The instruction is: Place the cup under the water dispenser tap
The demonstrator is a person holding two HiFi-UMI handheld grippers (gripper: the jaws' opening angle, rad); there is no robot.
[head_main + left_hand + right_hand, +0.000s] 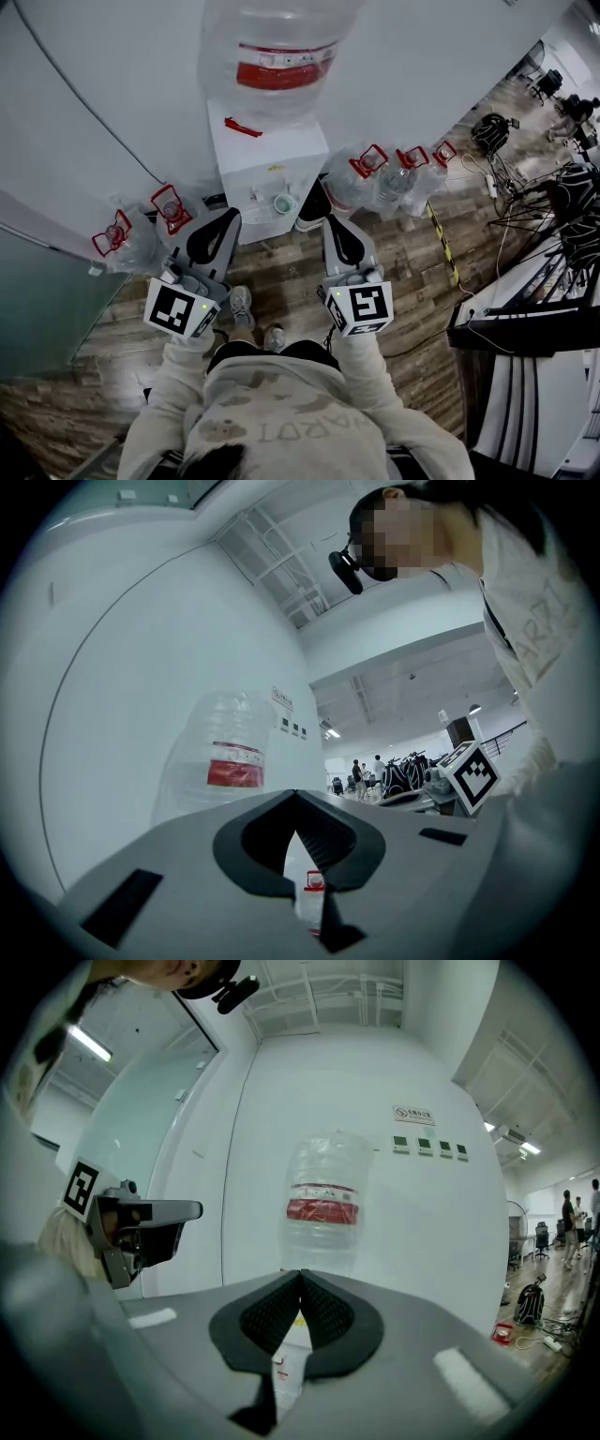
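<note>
Head view, left to right: greenish panel (37,300) at far left, then two spare bottles (141,230) with red handles on the wooden floor (412,272) against the white wall (112,75). Left claw (228,216) comes next, jaws together with nothing in them, left cube (180,309) at its rear, pointing toward the dispenser. Water dispenser (267,155) is at centre, white, with the big bottle (281,47) and its red label band mounted on top. Cup (284,202) sits upright in the dispenser's front recess, pale rim showing; it lies between the two claw tips and touches neither. Right claw (330,221) is just right of the cup, jaws also together and empty, right cube (361,307) behind it. Person's shoes (242,302) show on the floor between the two claws. Further right, three more bottles (394,173) stand by the dispenser's side, then a yellow-black tape strip (442,246) on the floor, and cables and stands (553,206) at the right edge. Left gripper view: jaw tips meet in a point, with only a narrow slit below them and a bit of white-and-red dispenser part behind it; big bottle up left, right cube off to the right. Right gripper view: same, tips closed and empty; left claw at the left, big bottle straight ahead, wall signs (413,1115) upper right.
</note>
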